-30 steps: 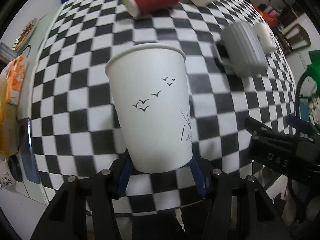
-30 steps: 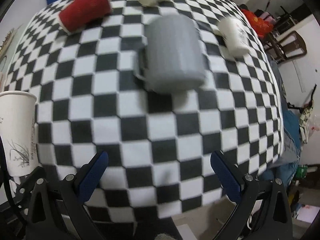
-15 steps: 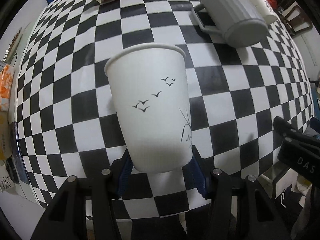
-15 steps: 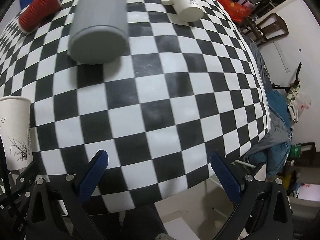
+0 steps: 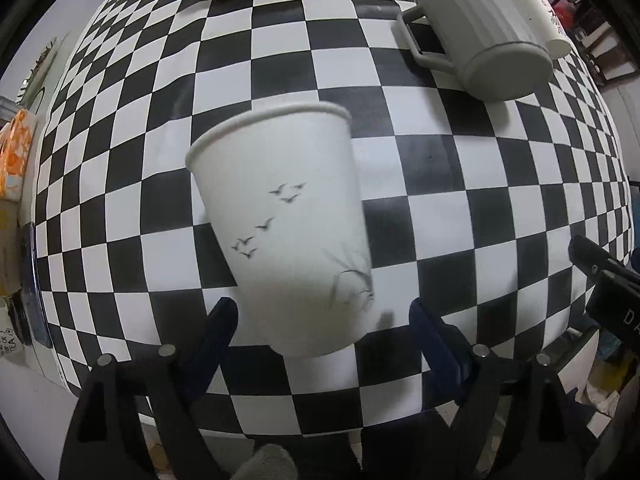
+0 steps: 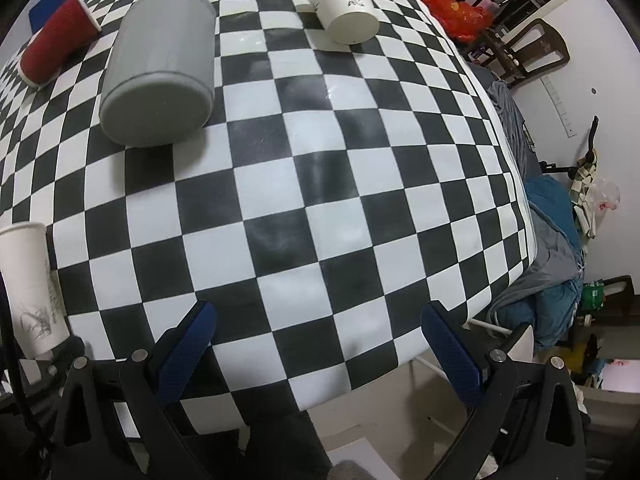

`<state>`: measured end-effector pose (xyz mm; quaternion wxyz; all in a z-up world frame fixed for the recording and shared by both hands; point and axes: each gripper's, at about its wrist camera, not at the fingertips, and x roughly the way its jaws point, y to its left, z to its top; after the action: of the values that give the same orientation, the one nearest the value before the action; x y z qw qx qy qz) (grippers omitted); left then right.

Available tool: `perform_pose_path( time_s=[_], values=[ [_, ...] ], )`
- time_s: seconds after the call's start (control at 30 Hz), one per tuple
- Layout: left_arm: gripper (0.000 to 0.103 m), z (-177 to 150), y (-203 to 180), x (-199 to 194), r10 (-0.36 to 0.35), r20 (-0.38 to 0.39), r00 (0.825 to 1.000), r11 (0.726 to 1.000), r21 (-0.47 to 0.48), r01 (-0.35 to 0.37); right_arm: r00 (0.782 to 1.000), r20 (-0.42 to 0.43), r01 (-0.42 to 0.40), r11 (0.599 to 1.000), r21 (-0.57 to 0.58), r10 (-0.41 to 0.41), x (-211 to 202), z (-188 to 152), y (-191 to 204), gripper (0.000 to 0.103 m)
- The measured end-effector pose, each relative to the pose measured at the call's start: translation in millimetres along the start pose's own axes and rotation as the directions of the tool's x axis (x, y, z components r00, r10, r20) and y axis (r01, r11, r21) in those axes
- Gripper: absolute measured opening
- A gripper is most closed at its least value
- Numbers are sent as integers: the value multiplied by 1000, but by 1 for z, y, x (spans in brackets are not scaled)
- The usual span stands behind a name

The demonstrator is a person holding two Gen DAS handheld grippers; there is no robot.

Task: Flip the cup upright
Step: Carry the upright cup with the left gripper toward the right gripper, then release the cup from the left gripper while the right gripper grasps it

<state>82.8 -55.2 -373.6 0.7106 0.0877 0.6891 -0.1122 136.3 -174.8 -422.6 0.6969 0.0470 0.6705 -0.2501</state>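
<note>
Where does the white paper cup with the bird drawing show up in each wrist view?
Left wrist: the white paper cup with the bird drawing fills the centre, rim up, between the open left gripper fingers.
Right wrist: same cup at the far left edge.
Shared landmark: the ribbed grey mug lying on its side, upper right in the left view, upper left in the right.

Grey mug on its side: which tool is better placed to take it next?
Right. The right tool is open, holds nothing, and faces the grey mug. The left tool is open too, but the bird cup stands between its fingers.
</note>
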Motion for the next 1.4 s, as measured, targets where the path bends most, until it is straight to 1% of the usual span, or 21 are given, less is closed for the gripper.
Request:
perform_pose_path(
  time_s=[0.13,0.33,0.43,0.5,0.53,0.6,0.63,0.7,0.73,0.8,0.87,0.9,0.93,1.0,1.1,1.2,1.4],
  values=[
    [90,-5,11,-12,-31,2,1000,999,-26,31,999,-12,-47,999,-11,47,0,2,-4,103],
    [92,-19,26,-42,-106,36,994,991,-83,109,996,-20,-91,996,-7,91,-6,0,-10,103],
    [93,-30,52,-66,-118,87,989,985,-114,128,992,-17,-127,992,4,127,-16,-1,-15,103],
    [94,-32,72,-82,-92,137,986,983,-143,112,986,-20,-164,986,6,164,-23,-2,-16,103],
    [94,-34,82,-88,-64,164,984,983,-160,91,981,-25,-193,981,10,193,-28,-2,-16,103],
    [94,-43,83,-92,0,198,980,982,-185,38,968,-40,-246,969,14,246,-34,-2,-13,103],
    [94,-46,92,-91,35,206,978,980,-197,6,956,-55,-287,958,12,287,-37,-2,-9,103],
    [94,-51,107,-88,97,183,978,972,-227,-54,938,-87,-337,942,5,336,-39,-1,1,103],
    [94,-50,115,-81,111,163,980,968,-242,-70,921,-112,-374,927,2,372,-40,0,10,103],
    [94,-45,122,-69,127,141,982,960,-265,-86,898,-146,-420,908,-1,415,-39,2,25,103],
    [94,-41,126,-62,140,121,983,956,-273,-103,864,-195,-474,880,-11,463,-37,7,48,103],
    [94,-40,128,-57,145,113,983,955,-276,-109,855,-212,-487,873,-17,473,-36,9,56,103],
    [94,-37,127,-53,149,108,983,955,-275,-114,844,-237,-502,865,-28,482,-33,12,70,103],
    [94,-36,131,-40,158,88,983,953,-273,-129,834,-263,-515,855,-56,485,-31,18,92,103],
    [94,-29,133,-26,149,67,987,953,-274,-126,834,-301,-510,854,-101,463,-24,28,127,103],
    [94,-25,138,-14,144,53,988,955,-270,-125,833,-340,-502,855,-129,437,-14,35,153,103],
    [94,-14,141,1,139,39,989,959,-253,-125,836,-391,-476,864,-165,386,5,42,186,103]
  ],
)
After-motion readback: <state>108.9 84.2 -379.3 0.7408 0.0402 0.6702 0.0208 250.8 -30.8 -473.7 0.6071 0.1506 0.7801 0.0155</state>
